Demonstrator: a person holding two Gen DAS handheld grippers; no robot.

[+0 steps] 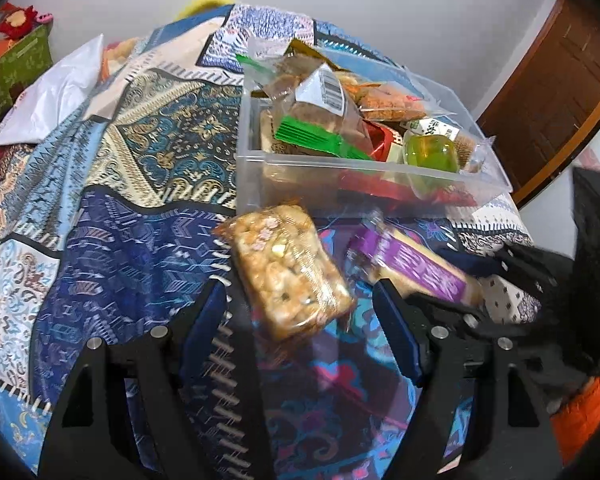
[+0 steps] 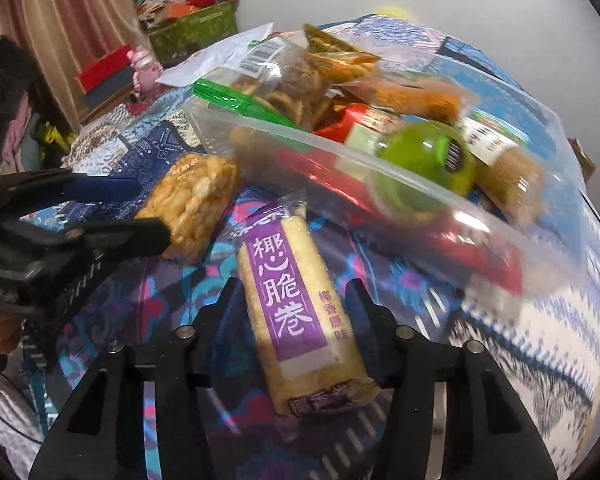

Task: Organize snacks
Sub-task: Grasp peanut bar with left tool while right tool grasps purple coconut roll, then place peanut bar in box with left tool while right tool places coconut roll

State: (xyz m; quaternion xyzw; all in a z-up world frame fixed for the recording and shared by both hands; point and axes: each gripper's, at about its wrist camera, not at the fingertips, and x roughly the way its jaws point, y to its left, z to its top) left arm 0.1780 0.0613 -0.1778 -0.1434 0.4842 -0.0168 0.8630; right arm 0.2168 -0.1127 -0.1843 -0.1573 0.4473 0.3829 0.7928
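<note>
A clear plastic bin (image 1: 256,168) full of snack packs stands on the patterned cloth; it also shows in the right wrist view (image 2: 440,196). A golden puffed-rice bar (image 1: 288,272) lies in front of it, between the open fingers of my left gripper (image 1: 300,304), not clamped. It also shows in the right wrist view (image 2: 192,204). A purple-labelled wafer roll (image 2: 296,304) lies between the open fingers of my right gripper (image 2: 292,292), which stand apart from its sides. The roll also shows in the left wrist view (image 1: 416,268). The left gripper (image 2: 112,216) appears at left in the right wrist view.
A white plastic bag (image 1: 56,92) lies at the cloth's far left. A green gift box (image 2: 196,28) and a pink toy (image 2: 144,72) stand beyond the table. A wooden door (image 1: 556,88) is at right.
</note>
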